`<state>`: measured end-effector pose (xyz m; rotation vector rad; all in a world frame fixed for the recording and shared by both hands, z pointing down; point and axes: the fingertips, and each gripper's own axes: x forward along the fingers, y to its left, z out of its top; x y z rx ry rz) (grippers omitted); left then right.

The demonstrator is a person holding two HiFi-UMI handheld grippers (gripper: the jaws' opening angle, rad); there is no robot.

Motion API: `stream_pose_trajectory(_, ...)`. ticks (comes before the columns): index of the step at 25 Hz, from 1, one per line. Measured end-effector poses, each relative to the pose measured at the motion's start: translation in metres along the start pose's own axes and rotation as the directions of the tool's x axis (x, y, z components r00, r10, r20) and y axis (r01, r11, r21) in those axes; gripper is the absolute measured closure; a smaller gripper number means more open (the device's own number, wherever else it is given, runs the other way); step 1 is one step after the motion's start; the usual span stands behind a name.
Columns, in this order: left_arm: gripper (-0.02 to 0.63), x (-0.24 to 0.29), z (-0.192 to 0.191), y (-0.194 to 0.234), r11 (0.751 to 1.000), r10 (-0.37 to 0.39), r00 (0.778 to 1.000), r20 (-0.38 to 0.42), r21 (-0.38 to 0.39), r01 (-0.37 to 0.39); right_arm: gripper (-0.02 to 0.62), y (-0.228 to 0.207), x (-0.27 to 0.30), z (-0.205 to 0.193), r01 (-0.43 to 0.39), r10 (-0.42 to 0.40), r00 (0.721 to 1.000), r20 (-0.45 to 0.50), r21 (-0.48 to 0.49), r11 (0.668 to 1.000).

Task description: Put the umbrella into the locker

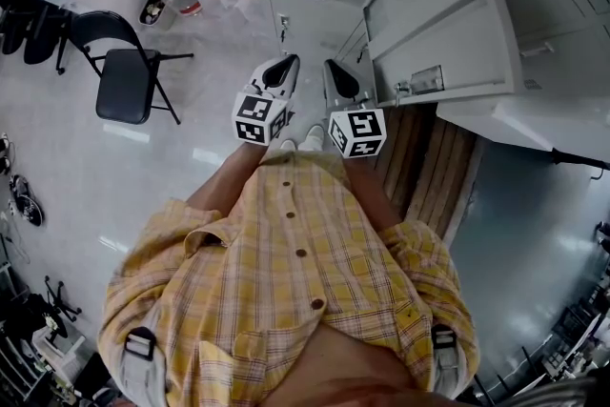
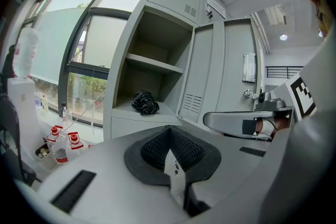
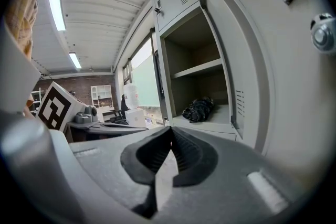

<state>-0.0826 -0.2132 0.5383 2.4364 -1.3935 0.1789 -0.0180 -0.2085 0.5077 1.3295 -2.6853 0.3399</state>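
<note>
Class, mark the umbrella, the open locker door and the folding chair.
umbrella (image 2: 144,102), left gripper view, middle of its bundled black fabric.
locker door (image 1: 434,14), head view, middle of the grey panel.
folding chair (image 1: 124,83), head view, its dark seat.

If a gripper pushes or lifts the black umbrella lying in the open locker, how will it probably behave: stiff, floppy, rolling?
The umbrella looks like a loose, crumpled bundle, so its fabric would probably yield and flop. Its bunched folds suggest it would drag, not roll, on the locker shelf. Being compact, it is likely light.
</note>
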Motion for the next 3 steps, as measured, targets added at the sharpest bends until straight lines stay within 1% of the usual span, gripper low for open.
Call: stream_pose_trajectory(3, 0.601, 0.0009, -0.0002, 0.0002, 1.000, 0.001, 1.000, -0.004, 0.004, -0.001, 0.597, -0.0009, 0.0005, 0.0000, -0.002, 0.002, 1.000, 0.001, -0.001, 1.000)
